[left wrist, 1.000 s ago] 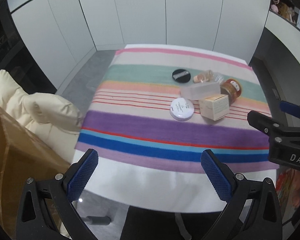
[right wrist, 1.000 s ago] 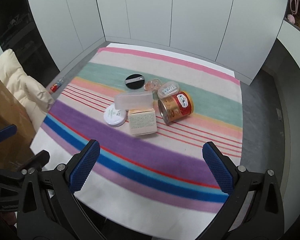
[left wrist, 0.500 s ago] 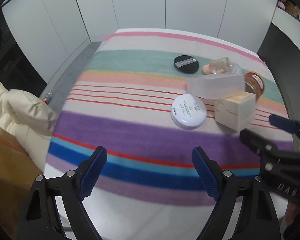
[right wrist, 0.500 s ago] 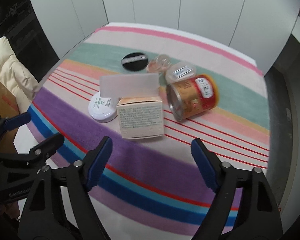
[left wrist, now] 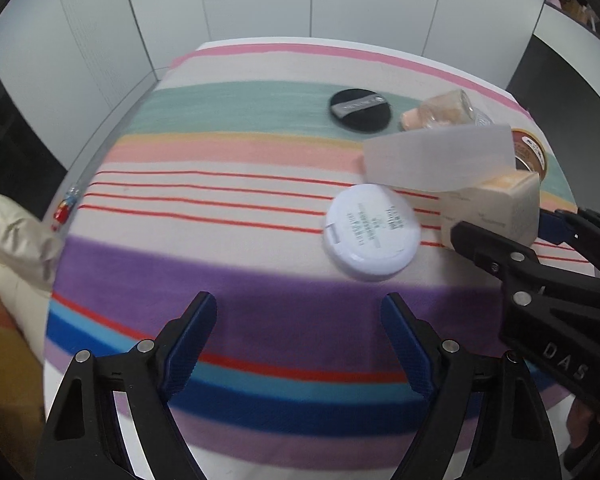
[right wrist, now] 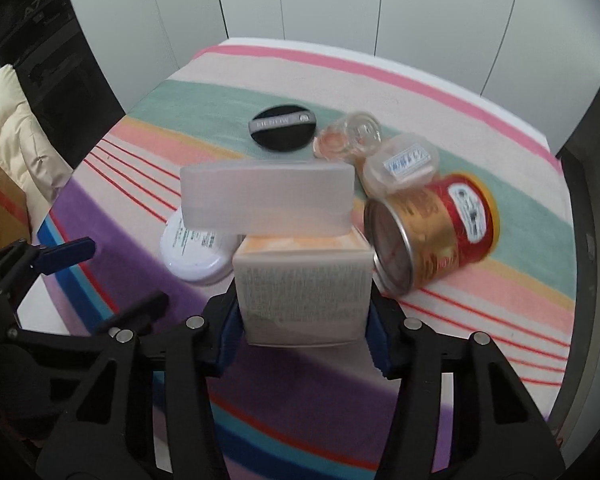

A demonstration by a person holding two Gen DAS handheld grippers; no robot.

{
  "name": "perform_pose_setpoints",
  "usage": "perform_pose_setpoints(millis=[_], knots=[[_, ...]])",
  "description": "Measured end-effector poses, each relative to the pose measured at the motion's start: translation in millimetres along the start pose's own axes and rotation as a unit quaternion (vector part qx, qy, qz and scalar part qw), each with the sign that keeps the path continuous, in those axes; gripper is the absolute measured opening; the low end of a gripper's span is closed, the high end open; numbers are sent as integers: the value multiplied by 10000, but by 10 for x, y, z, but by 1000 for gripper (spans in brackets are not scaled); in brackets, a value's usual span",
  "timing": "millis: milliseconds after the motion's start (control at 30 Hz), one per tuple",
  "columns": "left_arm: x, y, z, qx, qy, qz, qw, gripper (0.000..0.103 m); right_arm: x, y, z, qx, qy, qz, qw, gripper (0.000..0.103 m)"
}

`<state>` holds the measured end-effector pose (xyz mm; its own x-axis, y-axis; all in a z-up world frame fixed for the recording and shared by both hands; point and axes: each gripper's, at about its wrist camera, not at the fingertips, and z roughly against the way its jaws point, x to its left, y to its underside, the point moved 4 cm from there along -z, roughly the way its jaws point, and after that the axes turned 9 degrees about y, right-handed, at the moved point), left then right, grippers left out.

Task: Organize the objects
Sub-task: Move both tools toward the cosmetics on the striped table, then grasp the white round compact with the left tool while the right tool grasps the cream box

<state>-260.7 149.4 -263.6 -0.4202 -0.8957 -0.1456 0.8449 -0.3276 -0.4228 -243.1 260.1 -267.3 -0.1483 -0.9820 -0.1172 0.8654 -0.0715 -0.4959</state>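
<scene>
My right gripper is shut on a beige carton, one pad against each side. A frosted plastic case rests across the carton's top. Touching it on the right lies a red and gold tin on its side. A white round compact sits to the carton's left. Behind are a black compact, a small glass jar and a clear lidded tub. My left gripper hangs open over the purple stripe, short of the white compact, with nothing between its fingers.
A striped cloth covers the table. Off its left edge are a cream padded jacket and a brown cardboard box. A small red object lies on the floor. White cabinet doors stand behind the table.
Both grippers came down and forward toward the objects. The right one went from wide open to shut on the beige carton. The left one narrowed a little.
</scene>
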Motion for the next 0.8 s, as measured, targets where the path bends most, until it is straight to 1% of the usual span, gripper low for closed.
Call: perform_pose_setpoints(millis=[67,133,367,400,467,500,533,633,800], knots=[[-65,-18,-68,8,69,-26,10000,85,-4,1,-13,-38,65,-4,10000,54],[-143,-75,-120,-119,20,-149,9998,86,-38,-11,-25,-50,60,-40,10000,54],[-290,-214,-203,-389,128,-390,9984,87,-141,-82,-73,50,27,-224,9997,53],[-300,-230,-206,-427,140,-414,9981,85,-160,-76,-61,54,0,-241,9997,53],[-294,-247,-202,-493,189,-486,9974,68,-169,-85,-27,41,-22,-239,9997,53],[-306,-245,-189,-508,219,-522,9971,62,-163,-85,-11,28,-17,-225,9997,53],[-314,-253,-183,-513,220,-526,9971,59,-154,-88,10,7,-3,-228,9997,53],[-241,-221,-137,-446,201,-206,9986,59,-117,-80,70,-11,6,-262,9997,53],[-120,-143,13,-378,91,18,9992,58,-65,-65,212,-5,54,-262,9996,53]])
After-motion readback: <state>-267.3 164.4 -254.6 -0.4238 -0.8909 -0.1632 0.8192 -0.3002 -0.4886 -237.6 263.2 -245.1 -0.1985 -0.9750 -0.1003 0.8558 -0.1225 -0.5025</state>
